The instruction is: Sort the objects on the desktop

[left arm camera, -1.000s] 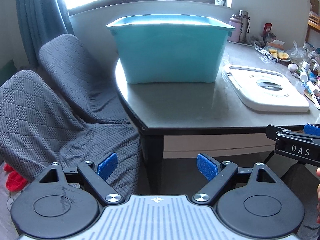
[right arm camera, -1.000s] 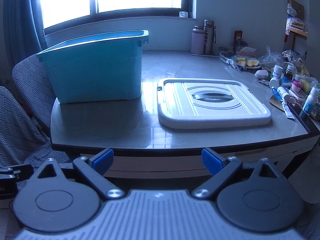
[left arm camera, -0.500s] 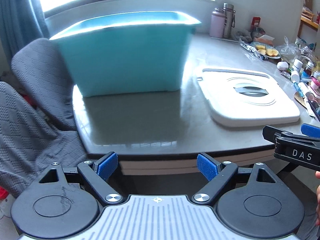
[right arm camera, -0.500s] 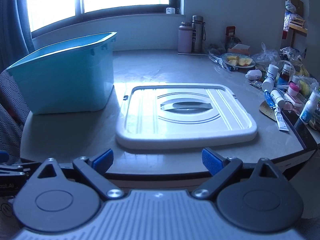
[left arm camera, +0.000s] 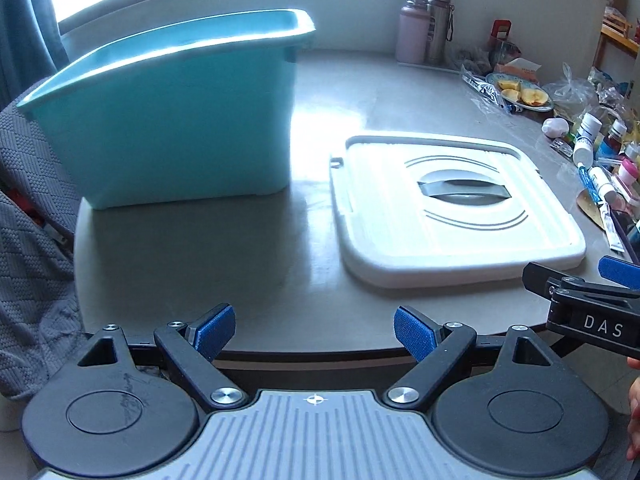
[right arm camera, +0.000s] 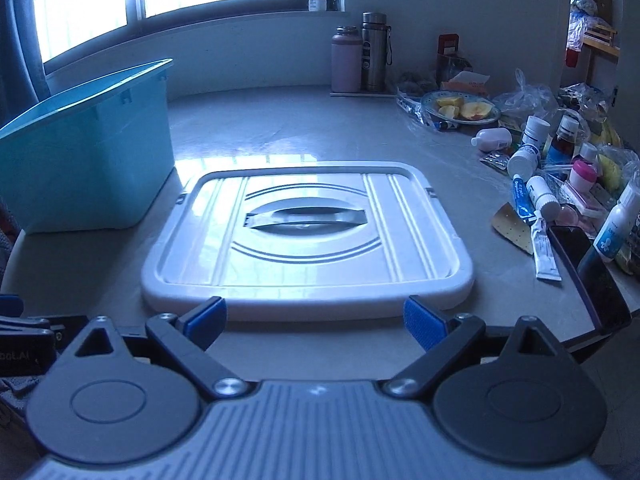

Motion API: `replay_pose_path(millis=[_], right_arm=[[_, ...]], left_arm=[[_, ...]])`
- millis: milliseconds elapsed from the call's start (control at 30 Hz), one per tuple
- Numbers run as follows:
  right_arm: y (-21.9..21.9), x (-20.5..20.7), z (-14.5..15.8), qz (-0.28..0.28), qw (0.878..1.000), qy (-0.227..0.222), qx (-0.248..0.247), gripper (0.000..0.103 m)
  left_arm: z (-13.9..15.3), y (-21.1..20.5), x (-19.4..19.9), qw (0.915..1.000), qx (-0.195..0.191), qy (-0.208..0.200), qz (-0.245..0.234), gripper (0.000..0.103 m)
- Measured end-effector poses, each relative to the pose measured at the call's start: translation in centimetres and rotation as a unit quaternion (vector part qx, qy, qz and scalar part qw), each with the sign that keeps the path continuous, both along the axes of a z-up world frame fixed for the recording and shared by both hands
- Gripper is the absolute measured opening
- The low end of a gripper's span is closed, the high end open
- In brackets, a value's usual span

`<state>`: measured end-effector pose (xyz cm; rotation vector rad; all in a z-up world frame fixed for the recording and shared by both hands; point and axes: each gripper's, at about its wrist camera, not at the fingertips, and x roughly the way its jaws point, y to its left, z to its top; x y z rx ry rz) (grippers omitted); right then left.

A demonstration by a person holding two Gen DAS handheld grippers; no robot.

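A turquoise plastic bin (left arm camera: 176, 120) stands open on the grey table (left arm camera: 224, 248) at the left; it also shows in the right wrist view (right arm camera: 84, 160). Its white lid (left arm camera: 448, 208) lies flat to the right of it, handle up, and also shows in the right wrist view (right arm camera: 308, 236). Several small bottles and tubes (right arm camera: 540, 184) lie in a cluster at the table's right edge. My left gripper (left arm camera: 314, 334) is open and empty over the table's front edge. My right gripper (right arm camera: 316, 320) is open and empty just before the lid's near edge.
Two flasks (right arm camera: 360, 58) stand at the back by the wall. A plate of cut fruit (right arm camera: 460, 110) and plastic bags sit at the back right. A dark phone (right arm camera: 588, 272) lies at the right front edge. A chair with a grey cover (left arm camera: 32, 240) stands left of the table.
Both grippers have swung right and moved forward toward the table. The bin has shifted left in both views and the lid now sits in front of the right gripper. Both stay open.
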<state>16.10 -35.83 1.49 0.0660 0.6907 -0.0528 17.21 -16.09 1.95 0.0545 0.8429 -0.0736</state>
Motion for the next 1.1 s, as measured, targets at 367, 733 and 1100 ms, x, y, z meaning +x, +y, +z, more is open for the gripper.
replay_pose_path(millis=[367,733,1100], right_arm=[[-3.8,1.0,-0.4,0.000,1.000,0.014,0.001,0.096],[-6.3,4.9,-0.8,-0.016,0.999,0.029,0.006,0.096],[-8.4,11.8,-2.0,-0.017,0.997,0.074,0.008,0.099]], left_arm=[[0.1,-3.7,0.8,0.9998,0.010,0.014,0.000,0.089],[-0.3,-4.2,5.9,0.9987,-0.004,0.047,0.018,0.089],[-1.7,-6.1,13.6,0.9963,0.001,0.080,0.030,0.089]])
